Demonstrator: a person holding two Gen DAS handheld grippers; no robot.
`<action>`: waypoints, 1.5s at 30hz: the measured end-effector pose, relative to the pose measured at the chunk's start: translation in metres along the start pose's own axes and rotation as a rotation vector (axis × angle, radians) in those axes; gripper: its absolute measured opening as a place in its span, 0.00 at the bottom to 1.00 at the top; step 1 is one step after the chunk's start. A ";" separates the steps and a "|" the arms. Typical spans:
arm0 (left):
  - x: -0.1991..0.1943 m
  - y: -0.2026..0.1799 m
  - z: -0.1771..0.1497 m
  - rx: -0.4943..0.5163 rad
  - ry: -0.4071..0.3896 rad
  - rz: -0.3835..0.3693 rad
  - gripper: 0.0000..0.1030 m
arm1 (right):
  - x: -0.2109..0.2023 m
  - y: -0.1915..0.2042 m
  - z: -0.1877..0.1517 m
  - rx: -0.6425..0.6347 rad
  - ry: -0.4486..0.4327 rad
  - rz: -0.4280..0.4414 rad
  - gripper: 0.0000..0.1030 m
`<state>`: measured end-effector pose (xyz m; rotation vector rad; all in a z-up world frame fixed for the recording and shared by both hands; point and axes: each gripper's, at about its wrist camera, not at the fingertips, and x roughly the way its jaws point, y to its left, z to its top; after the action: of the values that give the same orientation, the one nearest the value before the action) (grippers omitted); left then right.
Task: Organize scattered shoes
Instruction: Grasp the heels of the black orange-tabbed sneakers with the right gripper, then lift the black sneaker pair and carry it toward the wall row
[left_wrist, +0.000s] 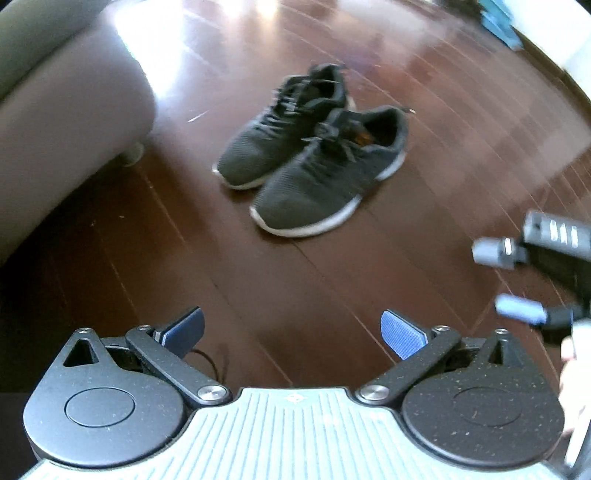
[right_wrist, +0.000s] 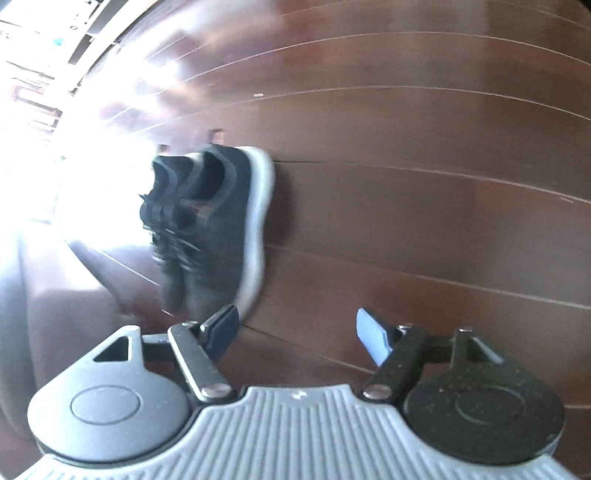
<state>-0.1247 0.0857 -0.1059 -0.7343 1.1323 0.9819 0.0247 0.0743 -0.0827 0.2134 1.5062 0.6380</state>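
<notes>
Covering most of both views is a dark red-brown wood floor (left_wrist: 303, 280), shiny where bright light falls on it. A big gray sofa (left_wrist: 70, 122) fills the left side of the left wrist view, with one small foot on the floor; the right wrist view does not show it clearly.

Two dark sneakers with white soles sit side by side on the floor, touching, out in the open and near the sofa's corner. In the left wrist view the first sneaker (left_wrist: 284, 125) lies closer to the sofa and the second sneaker (left_wrist: 328, 173) lies beside it, both seen from above with laces up. The right wrist view shows the pair from the side and blurry, the white sole (right_wrist: 255, 236) facing right.

The left gripper (left_wrist: 291, 332) has its blue pads spread wide with nothing between them. The right gripper (right_wrist: 295, 332) is spread too and holds nothing; its left pad (right_wrist: 221, 328) is just beside a toe. Only the left wrist view shows the right gripper from outside, at the right edge.

There is no writing I can read.
</notes>
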 end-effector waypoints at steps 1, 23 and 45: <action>0.002 0.007 0.005 -0.017 0.003 0.004 1.00 | 0.010 0.016 0.009 -0.008 0.007 0.006 0.70; 0.057 0.082 0.050 -0.246 0.082 0.066 1.00 | 0.163 0.136 0.133 0.015 0.099 -0.089 0.66; 0.067 0.095 0.048 -0.267 0.136 0.106 1.00 | 0.239 0.143 0.135 -0.095 0.230 -0.262 0.57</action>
<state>-0.1854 0.1835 -0.1566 -0.9755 1.1800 1.2020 0.1036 0.3480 -0.2030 -0.1343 1.6837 0.5343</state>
